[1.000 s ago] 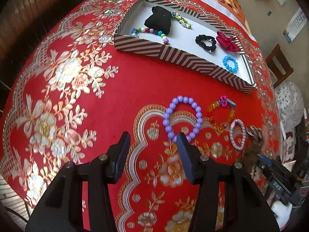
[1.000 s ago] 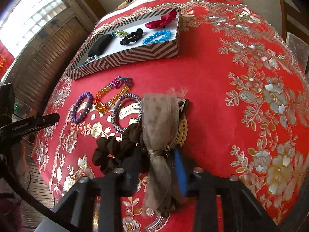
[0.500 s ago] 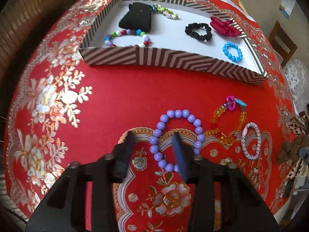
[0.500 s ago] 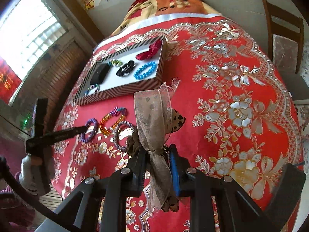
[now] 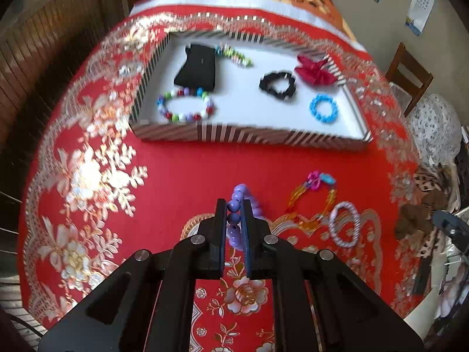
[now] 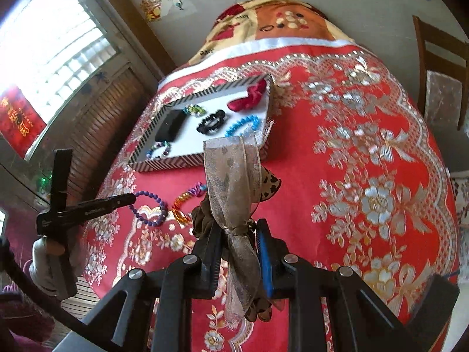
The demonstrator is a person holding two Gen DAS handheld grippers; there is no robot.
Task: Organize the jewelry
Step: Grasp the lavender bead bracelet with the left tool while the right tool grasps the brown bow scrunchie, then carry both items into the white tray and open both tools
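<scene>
Left gripper (image 5: 234, 212) jaws clamped on the purple bead bracelet (image 5: 234, 205), right gripper (image 6: 239, 245) jaws clamped on the brown ribbon scrunchie (image 6: 234, 182), both seemingly bound for the striped tray (image 5: 252, 136).

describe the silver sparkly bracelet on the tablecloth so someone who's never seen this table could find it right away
Start at the striped tray on the red tablecloth, then come to the bare cloth in front of its right end. Three pieces sit there: a purple bead bracelet held in the left hand-held gripper, an orange chain, and the silver bracelet farthest right. It alone is a colourless, glittery oval.
</scene>
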